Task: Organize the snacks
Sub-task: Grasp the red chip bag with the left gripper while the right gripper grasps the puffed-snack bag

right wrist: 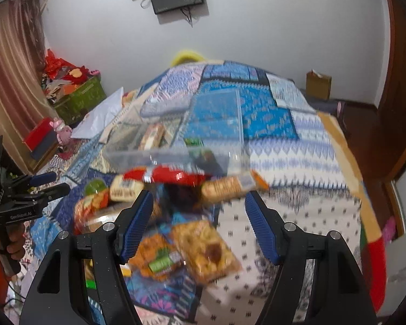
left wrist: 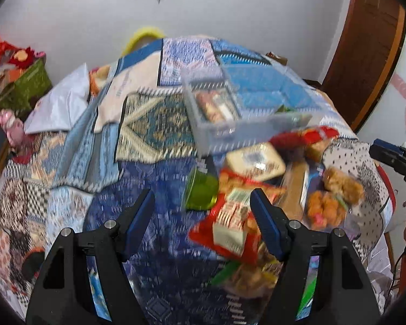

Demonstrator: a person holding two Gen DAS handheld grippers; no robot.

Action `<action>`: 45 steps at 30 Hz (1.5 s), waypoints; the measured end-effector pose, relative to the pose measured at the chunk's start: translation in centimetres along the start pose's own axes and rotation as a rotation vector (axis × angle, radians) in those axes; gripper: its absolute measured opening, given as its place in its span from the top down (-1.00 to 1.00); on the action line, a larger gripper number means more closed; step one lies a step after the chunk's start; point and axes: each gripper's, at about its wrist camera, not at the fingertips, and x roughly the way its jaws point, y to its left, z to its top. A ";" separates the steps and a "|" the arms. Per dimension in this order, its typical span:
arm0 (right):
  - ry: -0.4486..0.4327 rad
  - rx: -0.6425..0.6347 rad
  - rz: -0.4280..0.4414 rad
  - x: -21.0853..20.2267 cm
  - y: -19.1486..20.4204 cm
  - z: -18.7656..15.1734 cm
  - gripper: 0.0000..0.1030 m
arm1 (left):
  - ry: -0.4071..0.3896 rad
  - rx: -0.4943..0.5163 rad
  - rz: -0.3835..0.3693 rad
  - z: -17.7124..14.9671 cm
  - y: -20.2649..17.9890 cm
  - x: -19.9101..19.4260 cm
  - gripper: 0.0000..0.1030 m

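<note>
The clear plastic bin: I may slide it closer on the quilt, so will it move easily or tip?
The clear plastic bin looks rigid and thin-walled, so probably light for its size. It holds only a few packets, so it may skid or twist if pushed at a corner. The patchwork quilt under it looks soft and rumpled, so an edge could catch and tilt it.

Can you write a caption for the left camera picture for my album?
Open left gripper hovering over snack packets beside a clear bin on a patchwork quilt.

Both wrist views overlook shared snacks (left wrist: 238, 189); bed (right wrist: 297, 162).
</note>
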 end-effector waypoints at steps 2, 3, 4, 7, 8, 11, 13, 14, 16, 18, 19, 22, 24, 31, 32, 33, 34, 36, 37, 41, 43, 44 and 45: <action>0.026 0.001 -0.001 0.5 -0.1 -0.8 -0.31 | 0.019 -0.009 0.000 -0.9 0.3 0.4 -0.40; 0.043 -0.001 -0.003 0.9 -0.2 -1.2 -0.31 | 0.026 -0.011 -0.001 -1.2 0.3 0.5 -0.40; 0.056 -0.004 -0.006 1.1 -0.2 -1.6 -0.31 | 0.036 -0.011 -0.004 -1.6 0.3 0.7 -0.40; 0.098 -0.004 -0.009 2.1 -0.4 -2.7 -0.31 | 0.052 0.000 -0.022 -2.2 0.0 1.2 -0.40; 0.111 0.000 -0.008 2.4 -0.5 -2.9 -0.31 | 0.052 0.006 -0.027 -2.3 -0.2 1.3 -0.40; 0.141 0.015 -0.006 3.2 -0.9 -3.5 -0.31 | 0.059 0.019 -0.042 -2.4 -0.9 2.0 -0.41; 0.153 0.021 -0.003 3.7 -1.1 -3.7 -0.31 | 0.069 0.020 -0.049 -2.3 -1.2 2.6 -0.41; 0.157 0.021 -0.001 3.8 -1.1 -3.7 -0.31 | 0.069 0.021 -0.050 -2.3 -1.3 2.8 -0.41; 0.161 0.021 0.007 4.0 -1.2 -3.7 -0.31 | 0.073 0.026 -0.049 -2.1 -1.6 3.3 -0.40; 0.169 0.024 0.013 4.3 -1.3 -3.8 -0.31 | 0.094 0.016 -0.063 -2.0 -1.6 4.0 -0.40; 0.173 0.030 0.018 4.5 -1.4 -3.9 -0.31 | 0.108 0.013 -0.067 -2.1 -1.7 4.5 -0.40; 0.176 0.054 0.036 4.9 -1.7 -4.2 -0.31 | 0.123 0.018 -0.053 -2.2 -1.9 5.5 -0.41; 0.174 0.068 0.045 5.0 -1.9 -4.3 -0.31 | 0.117 0.011 -0.045 -2.2 -2.0 5.9 -0.40; 0.165 0.062 0.066 5.1 -1.8 -4.4 -0.15 | 0.077 -0.003 -0.020 -2.2 -1.4 5.7 0.04; 0.164 0.056 0.063 5.0 -1.7 -4.4 -0.09 | 0.071 -0.007 -0.020 -2.3 -1.3 5.5 0.11; 0.162 0.051 0.065 5.0 -1.6 -4.4 -0.05 | 0.063 -0.014 -0.024 -2.3 -1.1 5.3 0.17; 0.159 0.048 0.061 4.9 -1.5 -4.4 -0.02 | 0.053 -0.019 -0.023 -2.3 -0.9 5.0 0.20; 0.155 0.047 0.060 4.8 -1.4 -4.3 0.01 | 0.036 -0.024 -0.018 -2.3 -0.7 4.3 0.32; 0.152 0.050 0.060 4.8 -1.4 -4.3 0.02 | 0.027 -0.026 -0.016 -2.3 -0.5 4.0 0.35; 0.133 0.050 0.046 4.2 -1.4 -4.2 0.06 | -0.005 -0.041 -0.026 -2.2 0.0 2.7 0.50; 0.117 0.051 0.043 3.6 -1.4 -4.0 0.06 | -0.023 -0.044 -0.021 -2.0 0.3 1.9 0.56; 0.111 0.052 0.043 3.3 -1.5 -3.9 0.07 | -0.031 -0.048 -0.021 -1.9 0.4 1.6 0.58; 0.103 0.053 0.042 3.0 -1.5 -3.8 0.07 | -0.040 -0.052 -0.024 -1.9 0.5 1.2 0.59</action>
